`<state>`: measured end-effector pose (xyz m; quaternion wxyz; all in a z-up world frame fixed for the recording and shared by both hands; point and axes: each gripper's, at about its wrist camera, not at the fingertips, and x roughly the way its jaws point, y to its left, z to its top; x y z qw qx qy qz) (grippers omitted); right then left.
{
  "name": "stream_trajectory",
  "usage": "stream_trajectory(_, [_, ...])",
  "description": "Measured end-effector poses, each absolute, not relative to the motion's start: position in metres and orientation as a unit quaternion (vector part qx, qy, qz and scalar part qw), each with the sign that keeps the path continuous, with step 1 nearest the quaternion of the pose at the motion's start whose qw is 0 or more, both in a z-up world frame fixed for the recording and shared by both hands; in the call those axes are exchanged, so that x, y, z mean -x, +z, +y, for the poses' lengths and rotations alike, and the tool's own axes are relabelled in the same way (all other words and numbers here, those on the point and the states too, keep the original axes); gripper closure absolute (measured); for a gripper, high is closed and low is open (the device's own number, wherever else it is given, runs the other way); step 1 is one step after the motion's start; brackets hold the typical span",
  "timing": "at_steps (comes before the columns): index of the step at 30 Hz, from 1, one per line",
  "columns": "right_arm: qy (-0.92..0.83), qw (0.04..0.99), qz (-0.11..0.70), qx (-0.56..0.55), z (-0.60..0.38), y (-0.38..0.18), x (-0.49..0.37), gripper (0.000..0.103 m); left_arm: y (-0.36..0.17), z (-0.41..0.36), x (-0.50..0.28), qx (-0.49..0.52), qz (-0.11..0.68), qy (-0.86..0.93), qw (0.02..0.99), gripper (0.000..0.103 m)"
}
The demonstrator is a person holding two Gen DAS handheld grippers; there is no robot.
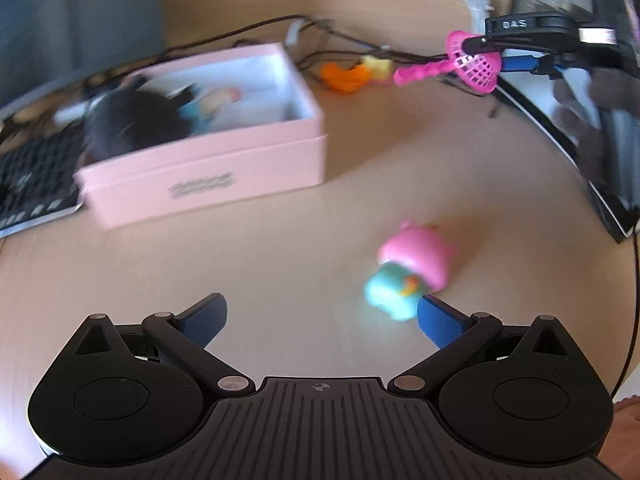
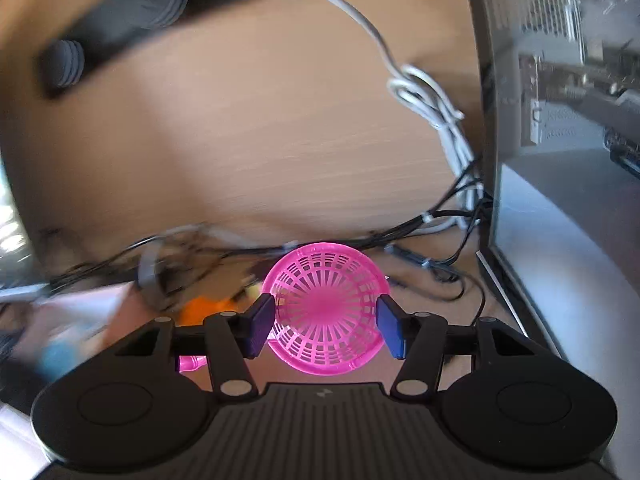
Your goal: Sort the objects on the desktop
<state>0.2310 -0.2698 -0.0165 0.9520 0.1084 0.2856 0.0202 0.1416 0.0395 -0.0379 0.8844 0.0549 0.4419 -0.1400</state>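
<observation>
My right gripper [image 2: 326, 322] is shut on a pink mesh scoop net [image 2: 324, 280], its blue pads pressing the round basket from both sides. In the left wrist view the right gripper [image 1: 486, 54] holds that net [image 1: 478, 68] above the desk at the far right, the twisted pink handle [image 1: 424, 70] sticking out to the left. My left gripper [image 1: 322, 308] is open low over the desk with nothing between its fingers. A pink and teal toy figure [image 1: 412, 276] lies just beyond its right finger [image 1: 440, 324].
An open pink box [image 1: 208, 164] holding a dark plush and other toys stands at the left, a black keyboard [image 1: 32, 176] beside it. An orange and yellow toy [image 1: 348, 76] lies among black cables. A computer case [image 1: 592, 120] borders the right; a white cable [image 2: 432, 104] coils there.
</observation>
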Motion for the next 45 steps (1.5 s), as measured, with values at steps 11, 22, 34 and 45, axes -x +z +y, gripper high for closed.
stream_trajectory(11, [0.148, 0.923, 0.349, 0.064, -0.271, -0.026, -0.116, 0.047, -0.041, 0.015, -0.128, -0.071, 0.436, -0.110, 0.891, 0.000])
stream_trajectory(22, [0.176, 0.911, 0.368, 0.058, -0.271, -0.040, -0.066, 0.027, -0.046, -0.022, -0.118, -0.078, 0.426, -0.086, 0.897, 0.000])
stream_trajectory(34, [0.174, 0.917, 0.348, 0.080, -0.274, -0.048, -0.048, 0.018, -0.055, -0.027, -0.125, -0.105, 0.427, 0.003, 0.898, 0.000])
stream_trajectory(45, [0.173, 0.912, 0.356, 0.105, -0.256, -0.056, -0.060, 0.019, -0.051, -0.026, -0.112, -0.062, 0.441, 0.002, 0.896, 0.000])
